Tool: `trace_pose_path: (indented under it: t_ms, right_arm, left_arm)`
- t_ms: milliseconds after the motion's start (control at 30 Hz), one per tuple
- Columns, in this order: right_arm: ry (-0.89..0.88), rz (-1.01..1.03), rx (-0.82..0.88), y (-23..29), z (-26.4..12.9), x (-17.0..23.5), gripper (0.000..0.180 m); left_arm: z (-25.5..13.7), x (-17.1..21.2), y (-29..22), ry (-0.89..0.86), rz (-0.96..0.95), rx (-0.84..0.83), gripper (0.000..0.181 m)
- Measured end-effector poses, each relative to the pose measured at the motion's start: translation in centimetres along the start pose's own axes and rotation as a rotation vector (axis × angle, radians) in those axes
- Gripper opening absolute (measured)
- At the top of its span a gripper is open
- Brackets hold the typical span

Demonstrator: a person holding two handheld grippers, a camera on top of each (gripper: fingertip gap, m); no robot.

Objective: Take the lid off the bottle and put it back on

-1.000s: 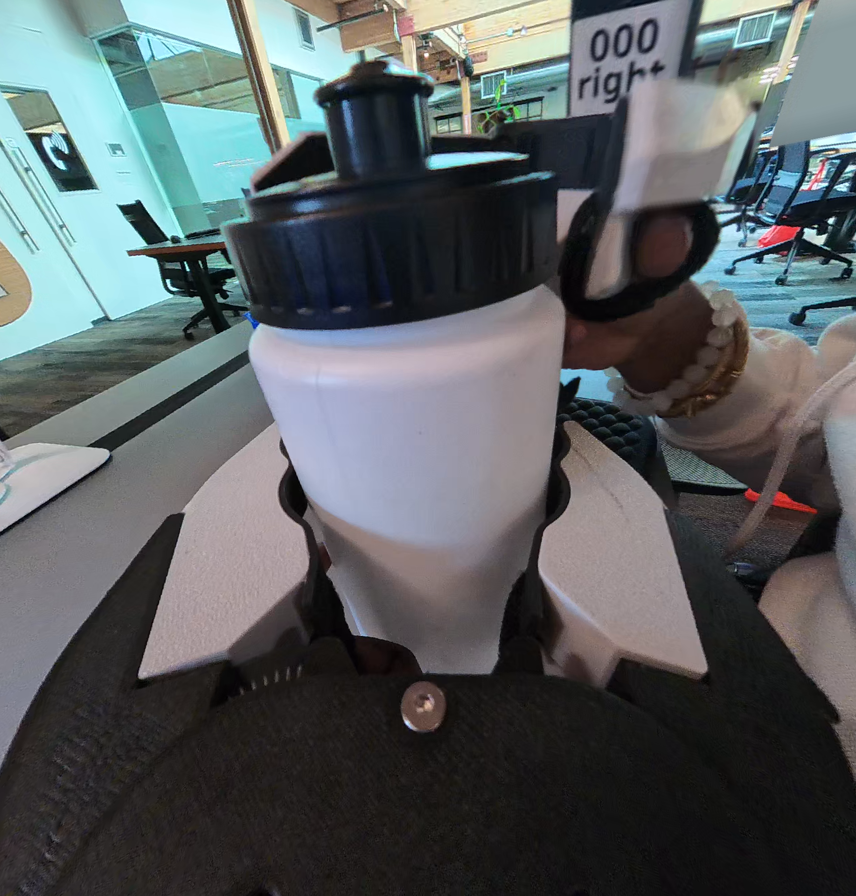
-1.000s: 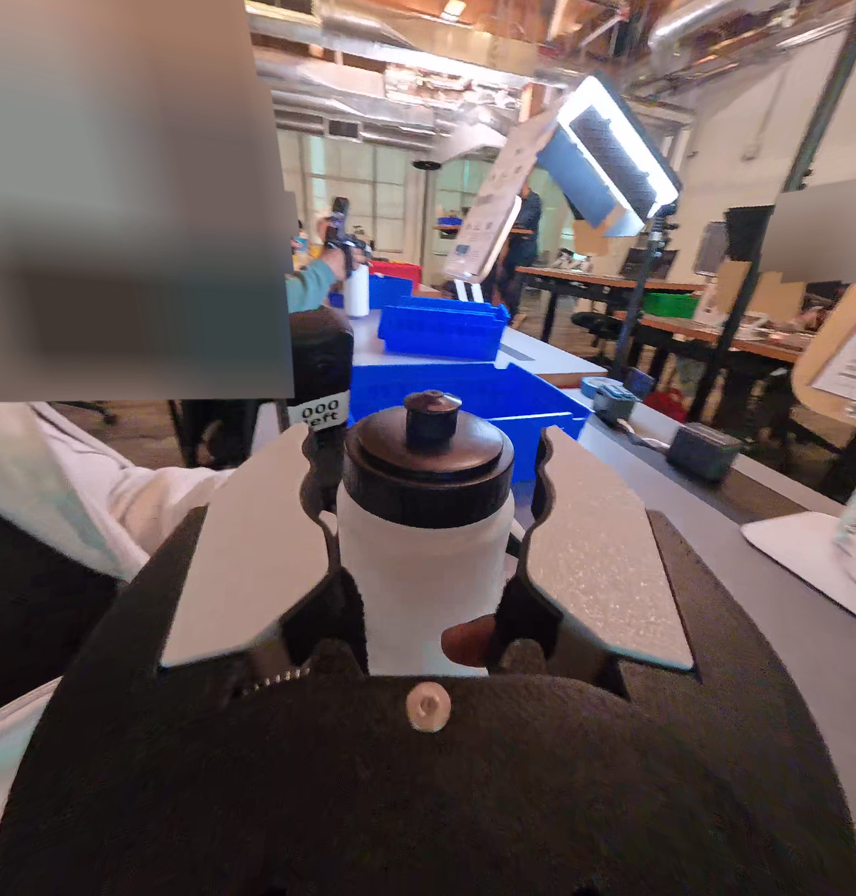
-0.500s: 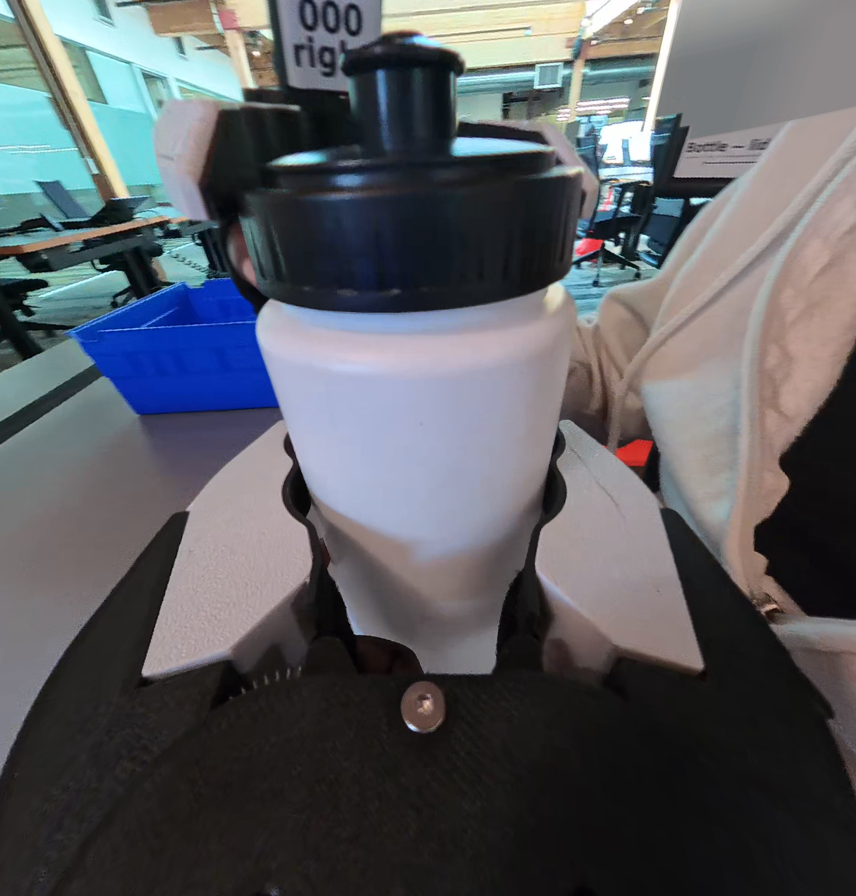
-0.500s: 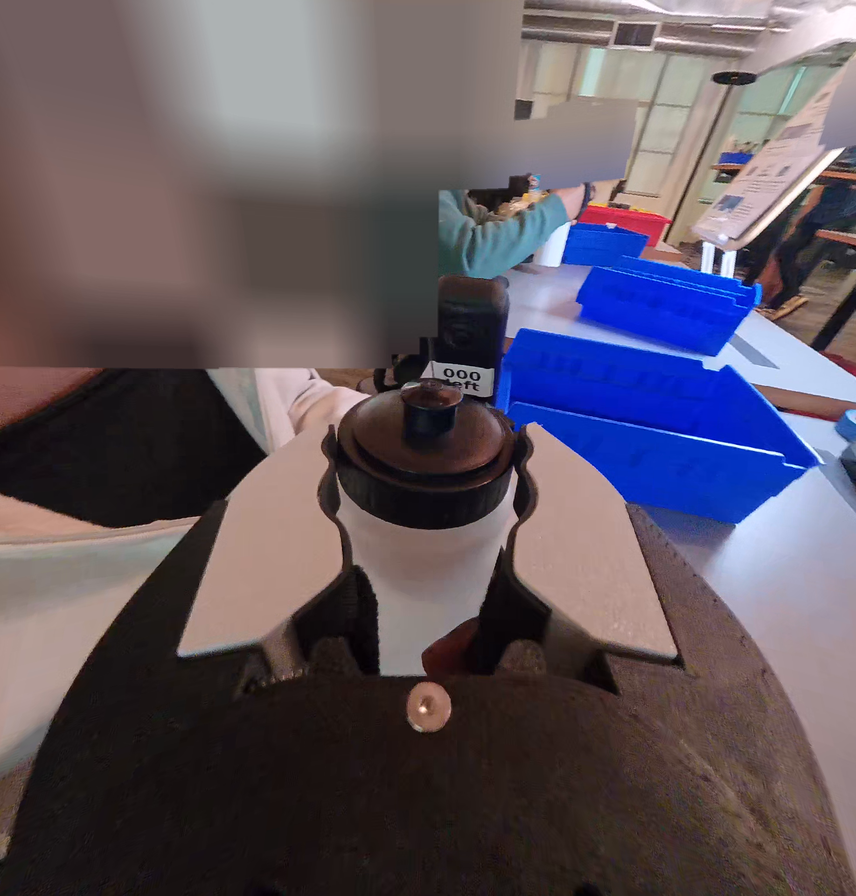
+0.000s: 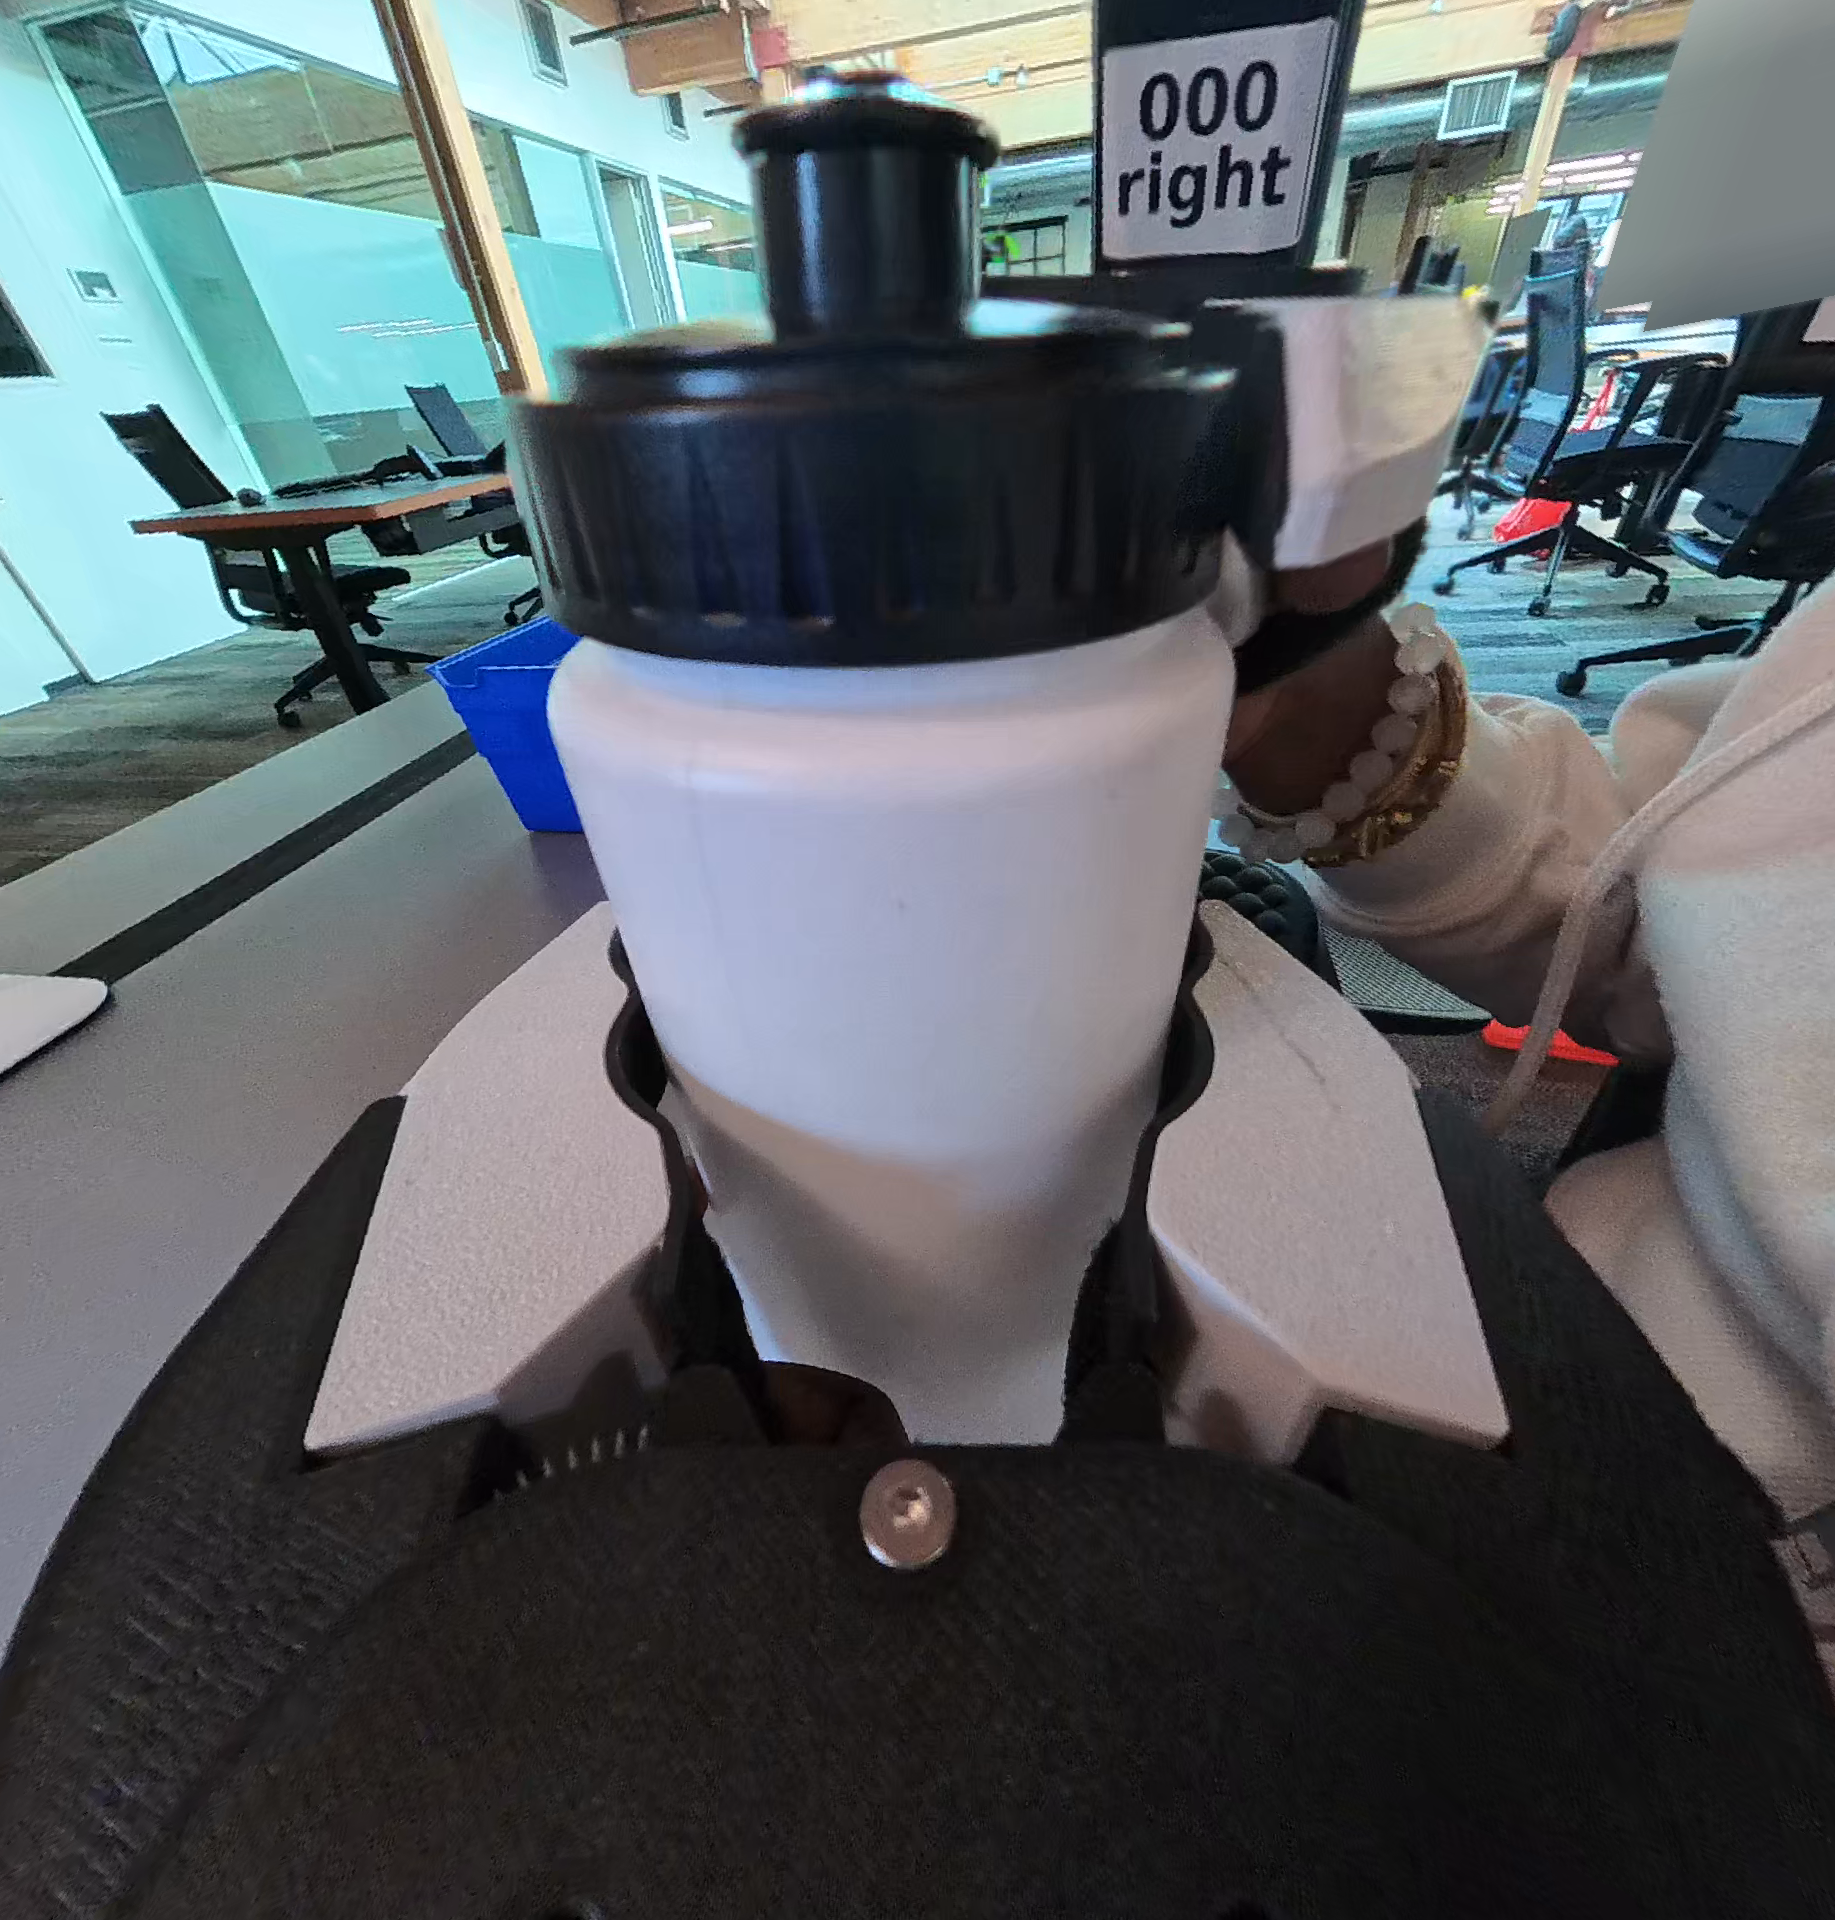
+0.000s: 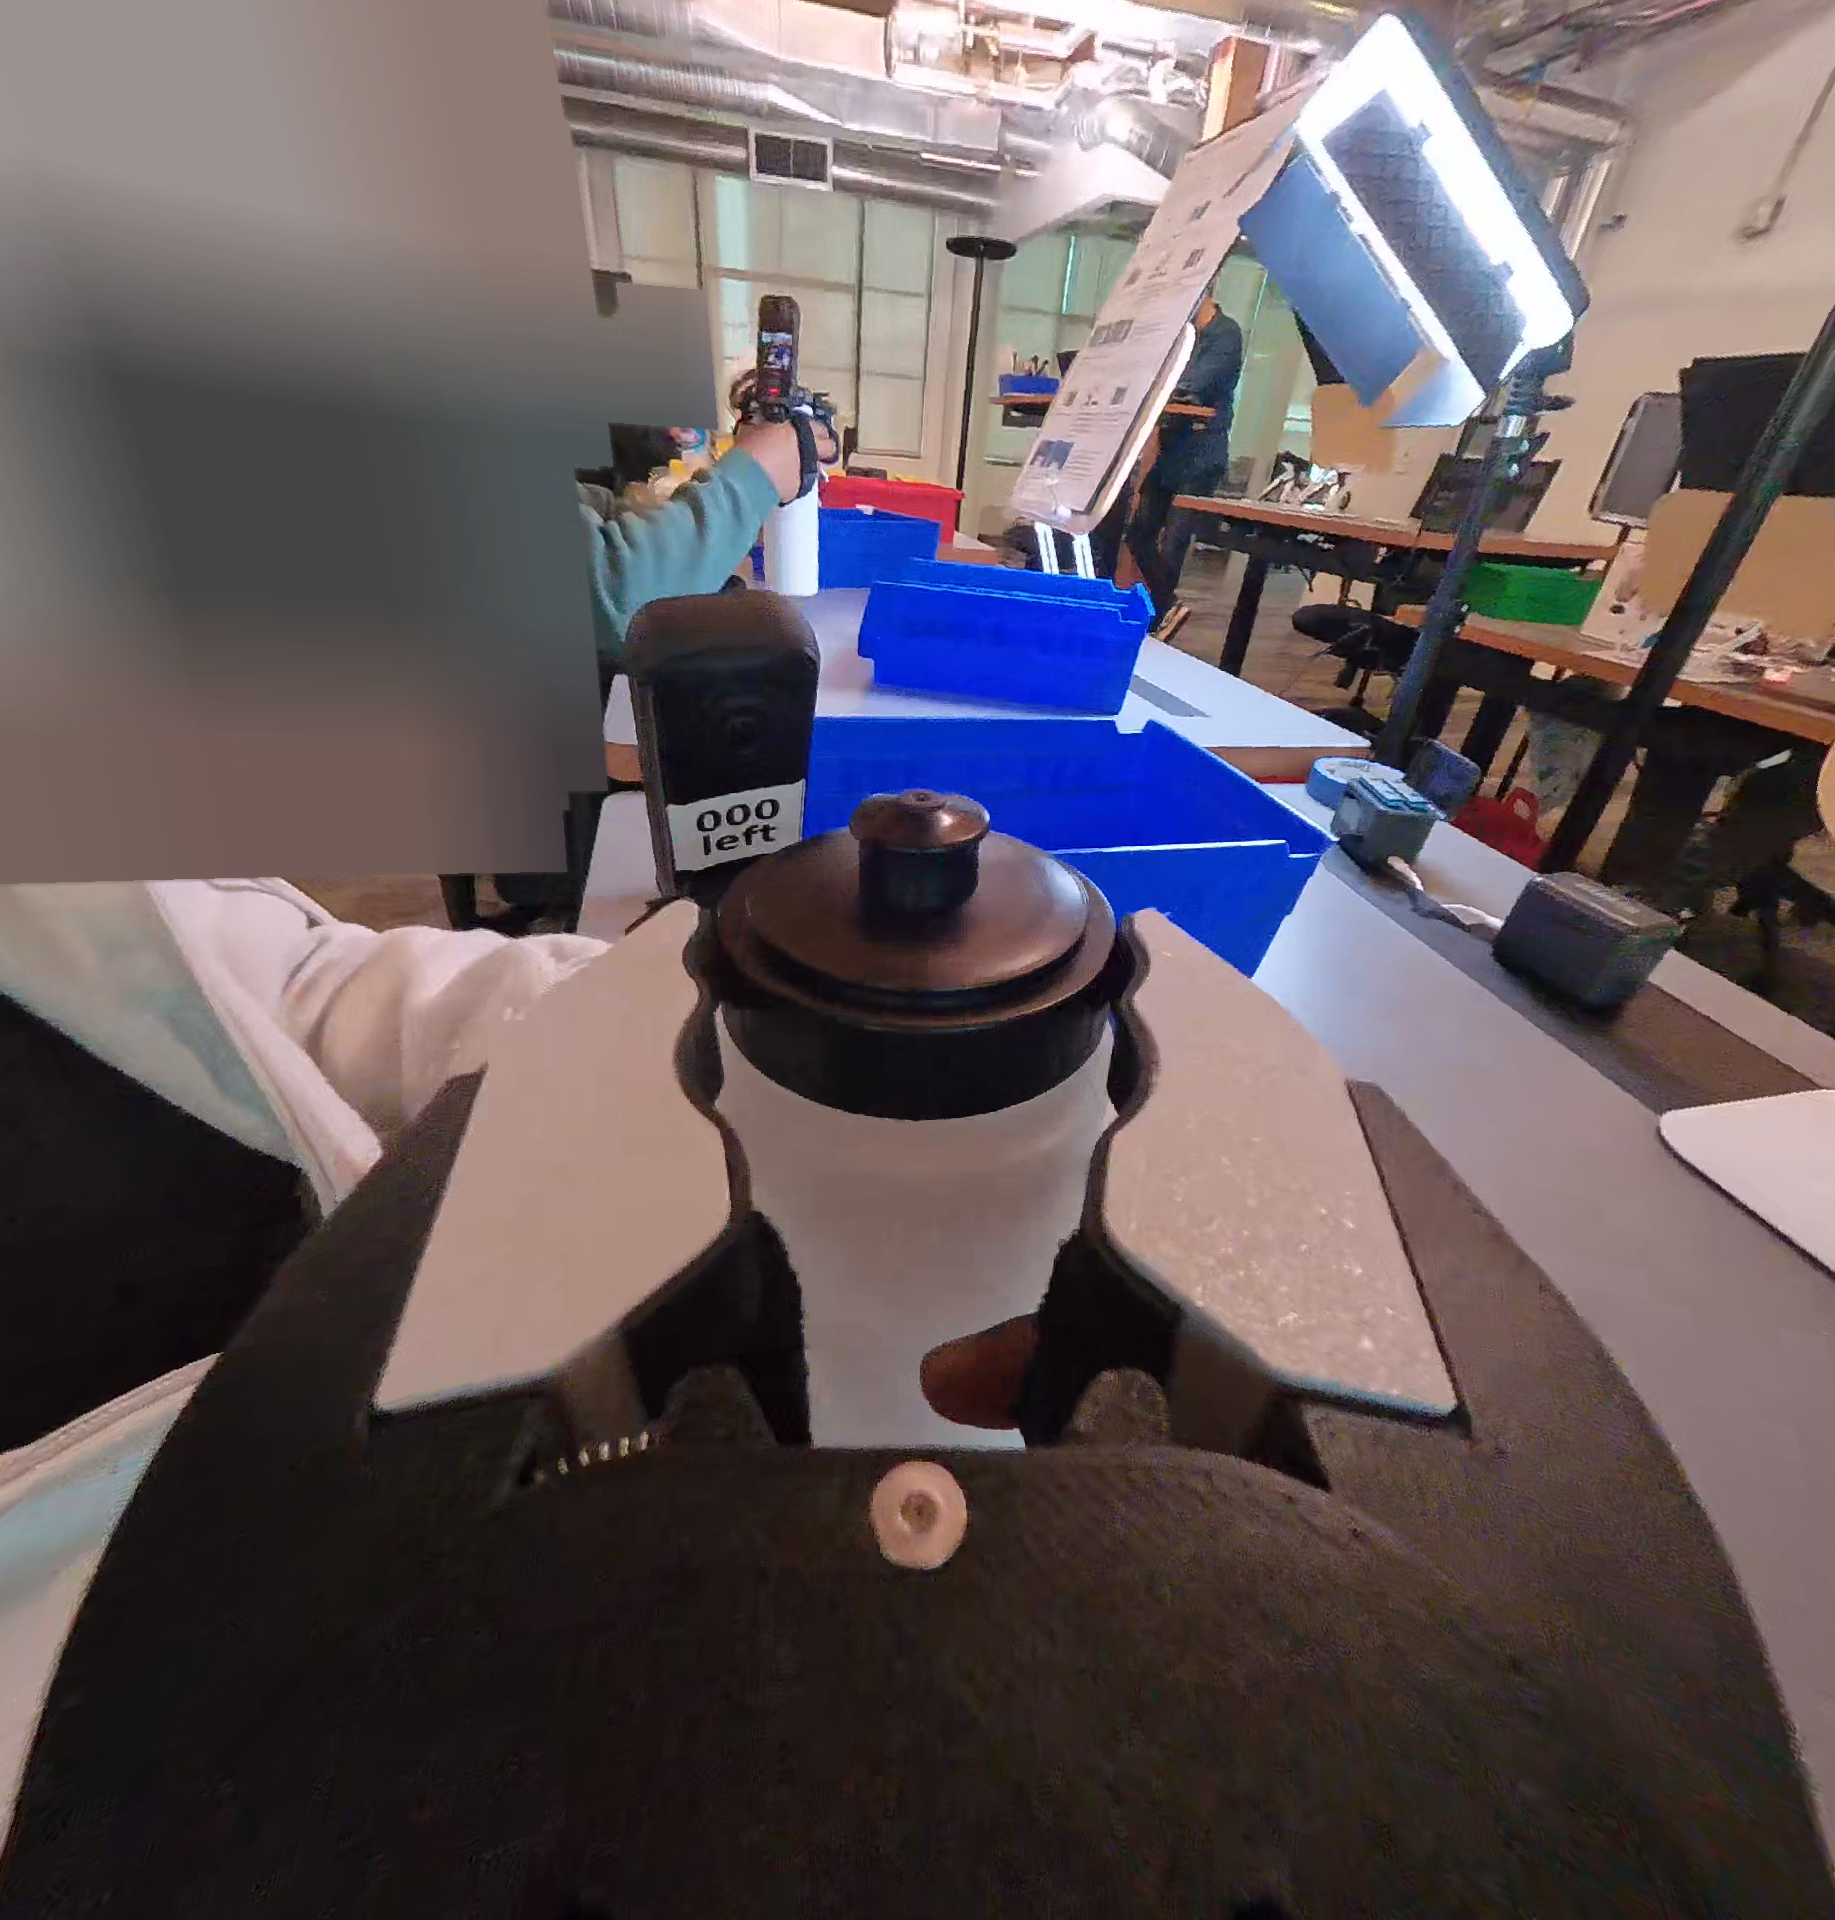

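Observation:
A white bottle [image 5: 892, 935] with a black screw lid [image 5: 871, 499] and spout is held upright above the table. My left gripper [image 5: 908, 987] is shut on the bottle's body below the shoulder. My right gripper [image 6: 913, 997] is shut on the lid [image 6: 913, 966], one finger on each side of its ribbed rim. The bottle [image 6: 913, 1195] shows white below the lid. One right finger [image 5: 1349, 416] shows beside the lid in the left wrist view, with the hand behind it. The lid sits on the bottle neck.
Grey table [image 5: 217, 1039] below, also in the right wrist view [image 6: 1515, 1195]. Blue bins [image 6: 1048, 790] stand behind the bottle; one bin [image 5: 508, 717] shows at left. A white flat base [image 6: 1796, 1174], a small grey box [image 6: 1578, 935], and the person's cream sleeve [image 5: 1495, 831] are close by. The left gripper's tips are roughly 8 cm from the right gripper's.
A second ago my right fingers stood apart beside the lid; they have shut on it. Both views swung one way and back, bottle and lid held throughout.

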State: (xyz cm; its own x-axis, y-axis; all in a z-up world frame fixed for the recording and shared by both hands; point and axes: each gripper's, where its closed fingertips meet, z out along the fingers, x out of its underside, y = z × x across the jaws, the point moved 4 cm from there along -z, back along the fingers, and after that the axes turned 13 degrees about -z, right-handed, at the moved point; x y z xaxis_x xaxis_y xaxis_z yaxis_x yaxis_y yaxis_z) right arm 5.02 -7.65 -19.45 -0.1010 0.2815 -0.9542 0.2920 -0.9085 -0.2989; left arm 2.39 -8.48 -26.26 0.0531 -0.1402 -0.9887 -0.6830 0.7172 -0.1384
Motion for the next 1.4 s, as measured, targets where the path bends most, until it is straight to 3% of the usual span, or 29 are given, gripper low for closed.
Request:
trace_pose_path:
  t_ms: [67, 300, 500, 567, 667, 767, 867, 967, 1100, 1400]
  right_arm:
    - [0.008, -0.004, -0.055, 0.1, 0.0, -0.1, 0.073]
    - [-0.109, 0.02, -0.529, 0.5, -0.3, -0.3, 0.073]
    - [-0.181, -0.024, -0.747, 1.7, -0.7, -0.6, 0.073]
    - [-0.176, -0.025, -0.744, 1.8, -0.6, -0.7, 0.073]
    - [-0.162, -0.008, -0.588, 0.9, -0.2, -0.6, 0.074]
    - [-0.155, 0.035, -0.335, -0.6, -0.5, -0.5, 0.1]
    - [-0.135, 0.089, -0.121, -0.3, -1.0, -0.8, 0.099]
    - [-0.036, -0.023, 0.026, 0.4, -0.5, -0.7, 0.092]
    - [0.053, -0.084, 0.012, 0.2, 0.3, -0.4, 0.074]
    - [-0.19, -0.011, -0.544, 1.0, 0.0, -0.8, 0.074]
  left_arm:
    - [-0.1, 0.0, -0.2, 0.001, 0.01, 0.016, 0.096]
    - [-0.1, 0.3, -1.9, 0.035, -0.005, 0.19, 0.096]
    - [-0.4, 0.7, -3.4, 0.071, -0.022, 0.326, 0.091]
    - [-0.4, 0.7, -3.2, 0.06, -0.022, 0.312, 0.091]
    - [-0.5, 0.5, -2.0, 0.039, -0.031, 0.22, 0.091]
    - [-0.3, 0.3, -0.9, 0.018, -0.005, 0.095, 0.091]
    - [-0.2, 0.1, 0.2, -0.005, -0.01, -0.021, 0.091]
    - [-0.1, 0.1, 0.4, -0.004, -0.017, -0.037, 0.091]
    - [-0.2, 0.2, 0.2, 0.001, -0.007, -0.014, 0.091]
    - [-0.2, 0.4, -1.8, 0.03, 0.002, 0.164, 0.09]
